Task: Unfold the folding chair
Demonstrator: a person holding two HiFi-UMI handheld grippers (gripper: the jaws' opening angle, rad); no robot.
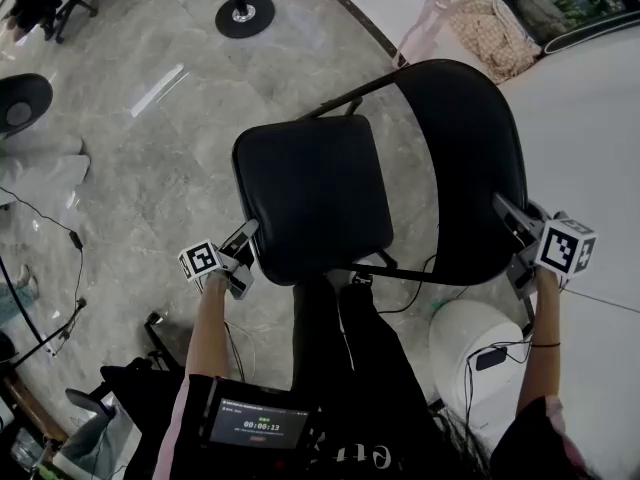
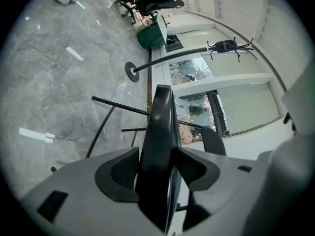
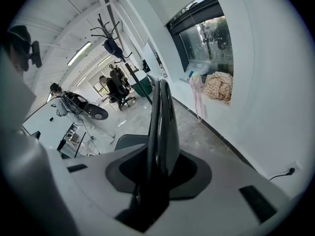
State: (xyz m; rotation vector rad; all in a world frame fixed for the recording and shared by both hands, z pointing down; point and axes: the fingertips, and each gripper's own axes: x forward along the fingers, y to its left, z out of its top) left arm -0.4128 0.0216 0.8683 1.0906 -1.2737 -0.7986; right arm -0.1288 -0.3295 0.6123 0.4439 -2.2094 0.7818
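A black folding chair stands on the grey stone floor with its seat (image 1: 315, 193) laid flat and its backrest (image 1: 465, 168) upright at the right. My left gripper (image 1: 243, 258) is at the seat's near left corner. The seat's edge (image 2: 160, 132) runs between that gripper's (image 2: 157, 176) jaws, which stand wide and open. My right gripper (image 1: 515, 243) is at the backrest's near right edge. The thin backrest (image 3: 161, 127) stands edge-on between its (image 3: 157, 173) jaws, and those jaws look open with dark gaps on both sides.
A stanchion base (image 1: 244, 13) stands beyond the chair, and a beige checked bag (image 1: 490, 28) lies on a white ledge (image 1: 590, 118). A white rounded device (image 1: 480, 353) with cables sits by my right arm. Cables (image 1: 60, 228) trail across the floor at the left.
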